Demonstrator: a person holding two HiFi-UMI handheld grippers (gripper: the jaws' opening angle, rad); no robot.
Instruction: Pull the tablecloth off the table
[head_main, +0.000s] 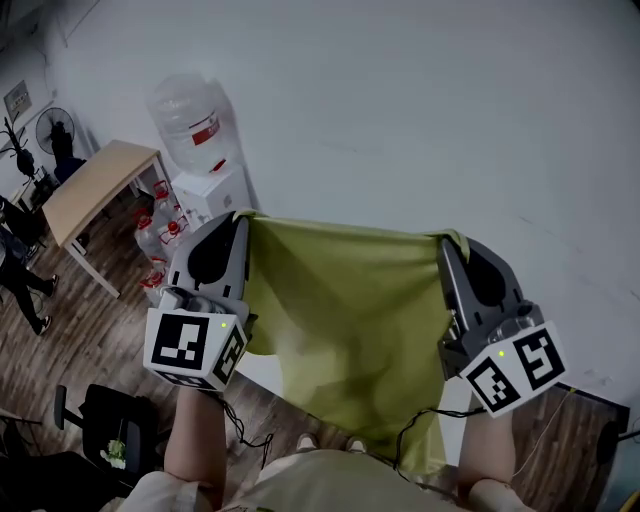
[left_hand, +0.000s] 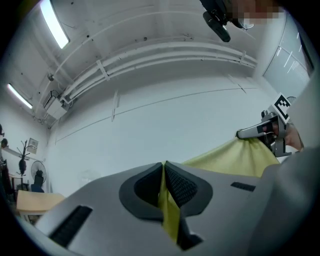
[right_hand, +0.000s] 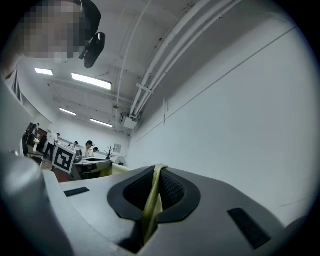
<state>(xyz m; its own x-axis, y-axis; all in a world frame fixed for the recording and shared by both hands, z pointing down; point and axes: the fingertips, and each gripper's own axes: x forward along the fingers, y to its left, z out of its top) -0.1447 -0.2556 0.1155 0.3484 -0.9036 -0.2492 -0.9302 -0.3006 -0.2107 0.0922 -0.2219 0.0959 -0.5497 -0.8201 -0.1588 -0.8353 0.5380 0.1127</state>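
Note:
An olive-green tablecloth (head_main: 345, 320) hangs in the air in front of a white wall, stretched between my two grippers and drooping down toward the person's feet. My left gripper (head_main: 240, 216) is shut on its upper left corner, and in the left gripper view the cloth (left_hand: 167, 207) is pinched between the dark pads (left_hand: 181, 186). My right gripper (head_main: 447, 240) is shut on the upper right corner; the right gripper view shows a fold of cloth (right_hand: 152, 192) squeezed between its pads (right_hand: 172, 191). No table under the cloth is in view.
A water dispenser (head_main: 200, 150) with spare bottles (head_main: 160, 230) stands by the wall at left, beside a wooden desk (head_main: 95, 190). A black office chair (head_main: 105, 420) sits at lower left. Cables hang near the person's legs. People sit at desks (right_hand: 95, 157) far off.

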